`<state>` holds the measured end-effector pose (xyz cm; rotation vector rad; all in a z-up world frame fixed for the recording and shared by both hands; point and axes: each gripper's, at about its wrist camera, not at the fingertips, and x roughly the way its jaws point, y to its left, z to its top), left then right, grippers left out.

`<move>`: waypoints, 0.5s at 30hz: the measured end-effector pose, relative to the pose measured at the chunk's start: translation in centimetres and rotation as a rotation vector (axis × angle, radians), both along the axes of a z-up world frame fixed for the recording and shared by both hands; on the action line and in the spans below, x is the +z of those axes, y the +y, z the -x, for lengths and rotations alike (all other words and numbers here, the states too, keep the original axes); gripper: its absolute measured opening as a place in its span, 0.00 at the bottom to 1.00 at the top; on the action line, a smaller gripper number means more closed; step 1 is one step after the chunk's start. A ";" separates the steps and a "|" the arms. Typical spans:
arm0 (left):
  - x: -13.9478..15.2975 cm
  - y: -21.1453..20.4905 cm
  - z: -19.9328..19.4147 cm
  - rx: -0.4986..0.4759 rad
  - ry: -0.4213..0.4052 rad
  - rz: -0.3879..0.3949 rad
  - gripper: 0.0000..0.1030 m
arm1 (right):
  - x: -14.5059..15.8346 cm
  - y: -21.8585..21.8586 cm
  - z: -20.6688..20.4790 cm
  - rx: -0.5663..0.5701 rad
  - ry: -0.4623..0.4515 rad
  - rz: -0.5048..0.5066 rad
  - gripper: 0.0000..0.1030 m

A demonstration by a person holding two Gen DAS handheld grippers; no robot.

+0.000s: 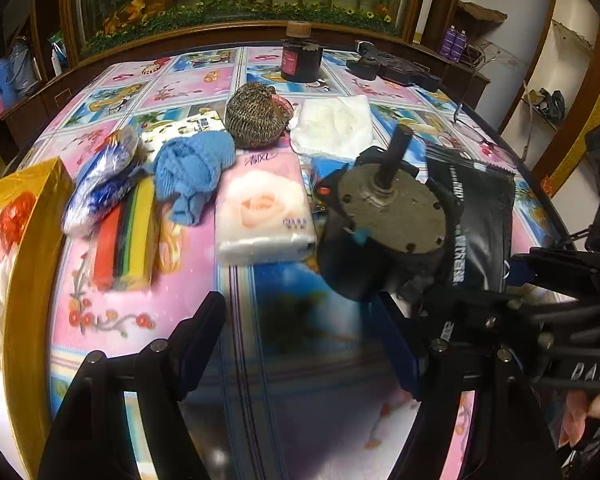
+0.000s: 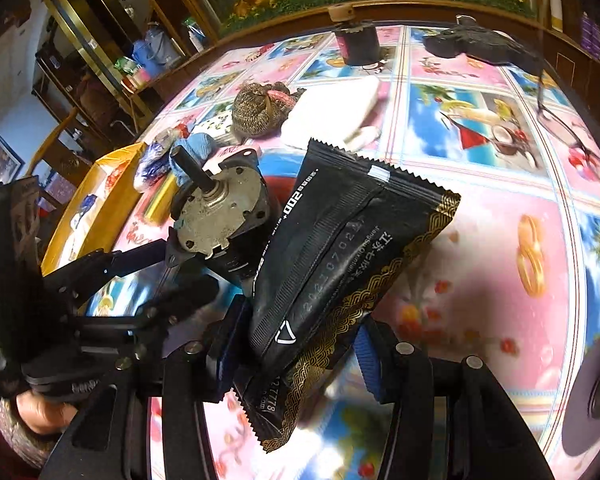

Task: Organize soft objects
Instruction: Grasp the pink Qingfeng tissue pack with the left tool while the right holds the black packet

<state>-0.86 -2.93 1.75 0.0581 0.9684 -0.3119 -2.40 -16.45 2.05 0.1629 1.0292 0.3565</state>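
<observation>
My right gripper (image 2: pixel 296 344) is shut on a black foil pouch (image 2: pixel 340 264) with gold trim, held tilted above the table. Right beside the pouch is a grey metal motor (image 1: pixel 388 208) with a black shaft, leaning with its shaft up. My left gripper (image 1: pixel 300 312) stands open over bare tablecloth, with the motor just beyond its right fingertip. Ahead lie the soft items: a pink tissue pack (image 1: pixel 260 208), a blue knitted cloth (image 1: pixel 192 168), a brown knitted pouch (image 1: pixel 256 120), a white cloth (image 1: pixel 332 124) and stacked coloured sponges (image 1: pixel 128 232).
A yellow box (image 1: pixel 24 240) with white cloth inside stands at the left edge. A blue-and-white plastic bag (image 1: pixel 100 184) lies by the sponges. A black jar (image 1: pixel 302 60) and dark items (image 1: pixel 392 66) sit at the back. Spectacles (image 2: pixel 560 120) lie at the right.
</observation>
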 end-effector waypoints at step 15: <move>0.8 3.2 -2.8 0.065 -0.002 0.010 0.78 | 0.8 -1.3 -1.9 -0.012 -0.051 -0.099 0.52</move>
